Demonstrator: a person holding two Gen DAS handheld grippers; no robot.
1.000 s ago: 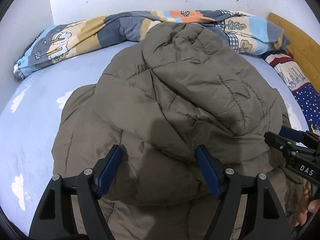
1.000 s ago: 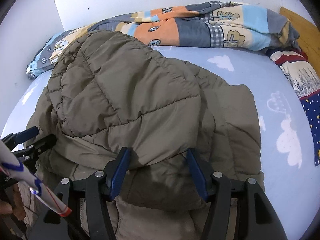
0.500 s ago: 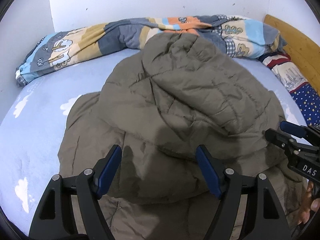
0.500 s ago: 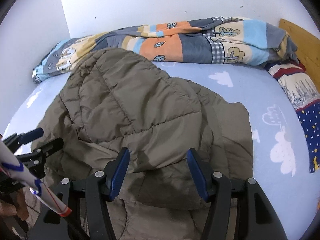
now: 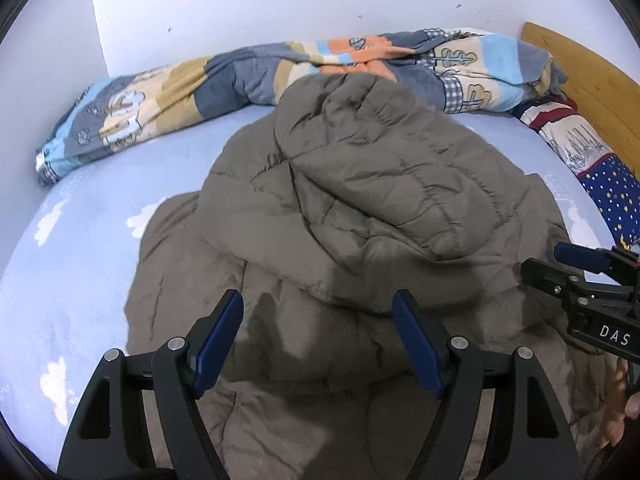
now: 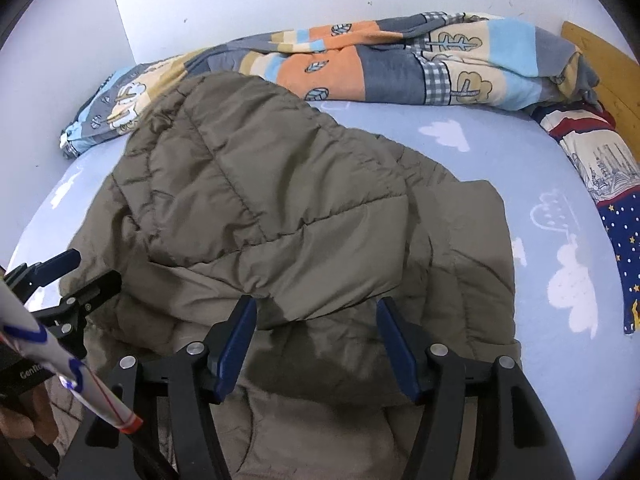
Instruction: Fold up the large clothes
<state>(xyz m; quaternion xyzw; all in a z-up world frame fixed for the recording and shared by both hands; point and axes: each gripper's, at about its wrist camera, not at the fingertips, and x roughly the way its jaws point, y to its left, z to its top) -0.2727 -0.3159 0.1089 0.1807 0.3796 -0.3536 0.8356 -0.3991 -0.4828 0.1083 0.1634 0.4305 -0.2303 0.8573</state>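
An olive-brown quilted jacket (image 5: 360, 200) lies on the bed with its upper part folded down over the lower part. My left gripper (image 5: 316, 304) hovers open over the fold's near edge, with nothing pinched between its blue pads. The right gripper (image 6: 316, 306) hangs over the same jacket (image 6: 260, 200) further right. Its jaws are opening; fabric lies below them but is not gripped. Each gripper also shows in the other's view: the right gripper (image 5: 576, 268) at the right edge, the left gripper (image 6: 76, 272) at the left edge.
A patchwork quilt (image 5: 240, 84) is bunched along the white wall at the back. A star-patterned pillow (image 6: 624, 240) and a wooden headboard (image 5: 580, 64) stand at the right. The light blue cloud sheet (image 6: 560, 200) surrounds the jacket. A striped white sleeve (image 6: 60, 352) crosses the lower left.
Both grippers have drawn back a little from the jacket, so more of the wall and bed shows. The jacket lies as before.
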